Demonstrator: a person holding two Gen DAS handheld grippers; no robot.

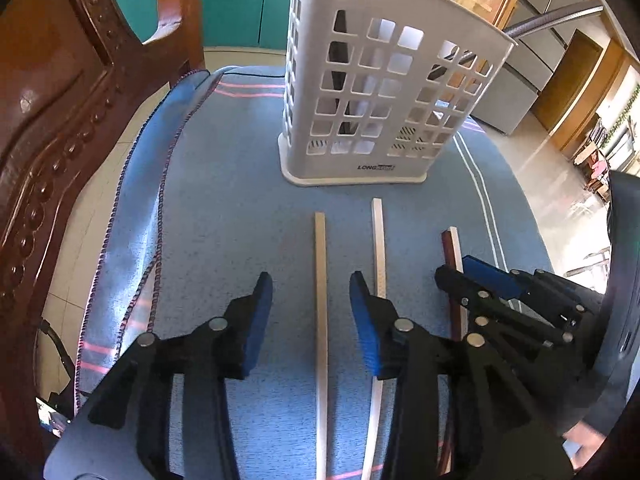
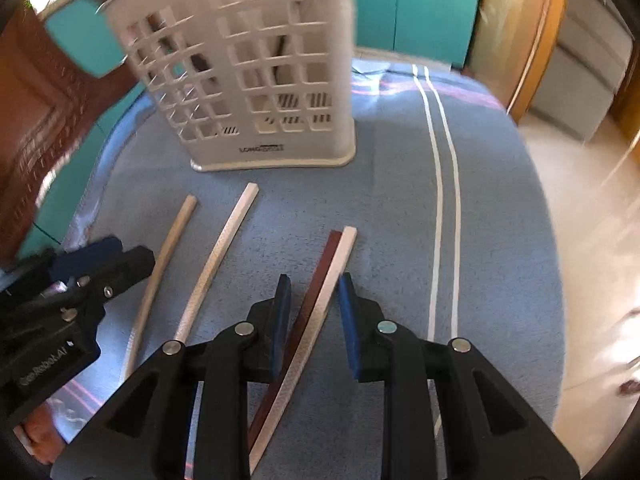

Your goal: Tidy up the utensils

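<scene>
Lower centre of both views: my left gripper (image 1: pixel 311 304) and right gripper (image 2: pixel 314 300) gape open, each straddling ungrasped chopsticks (image 1: pixel 320 320) on the blue cloth (image 1: pixel 224 200). Upper frame, holder (image 1: pixel 372 92) already contains some utensils; four sticks remain.

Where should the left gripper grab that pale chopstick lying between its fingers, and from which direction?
Grip the pale chopstick across its narrow width, around mid-length, coming straight down from above. It lies flat on the blue cloth, lengthwise toward the white utensil holder, and the left gripper is open astride it. The neighbouring chopstick lies near the right finger, so stay centred.
</scene>
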